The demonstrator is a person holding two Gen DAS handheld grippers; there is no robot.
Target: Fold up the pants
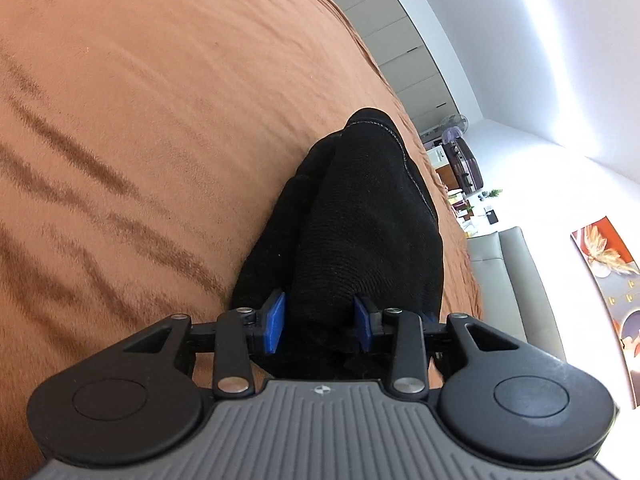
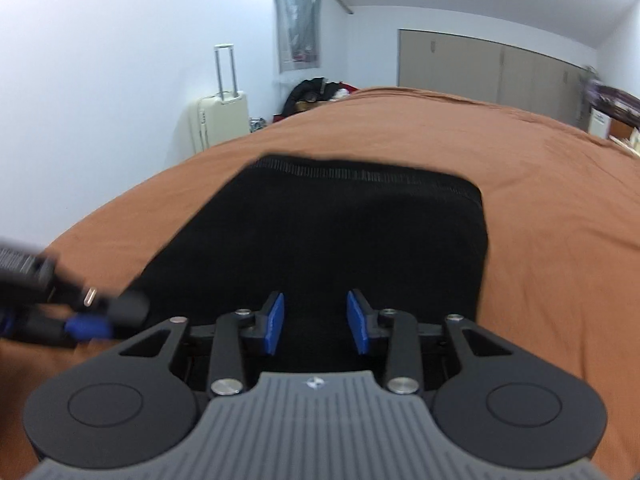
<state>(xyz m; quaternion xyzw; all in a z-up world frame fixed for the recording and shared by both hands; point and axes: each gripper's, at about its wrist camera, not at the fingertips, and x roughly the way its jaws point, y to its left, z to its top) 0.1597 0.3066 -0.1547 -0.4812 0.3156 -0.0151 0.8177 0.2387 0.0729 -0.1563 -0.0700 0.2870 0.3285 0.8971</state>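
The black pants (image 2: 340,232) lie folded in a compact block on the brown bedspread (image 2: 540,200), ribbed waistband at the far edge. My left gripper (image 1: 320,320) is tilted sideways, and a thick bunch of the black pants (image 1: 352,232) fills the gap between its blue pads (image 1: 276,320). It also shows blurred at the left of the right wrist view (image 2: 88,324). My right gripper (image 2: 316,320) sits at the pants' near edge, its blue pads (image 2: 274,320) apart with black cloth lying between them.
A cream suitcase (image 2: 218,120) stands by the white wall left of the bed. A pile of dark clothes (image 2: 316,92) lies beyond the bed's far edge. Closet doors (image 2: 488,68) line the back wall. A grey sofa (image 1: 516,280) stands beside the bed.
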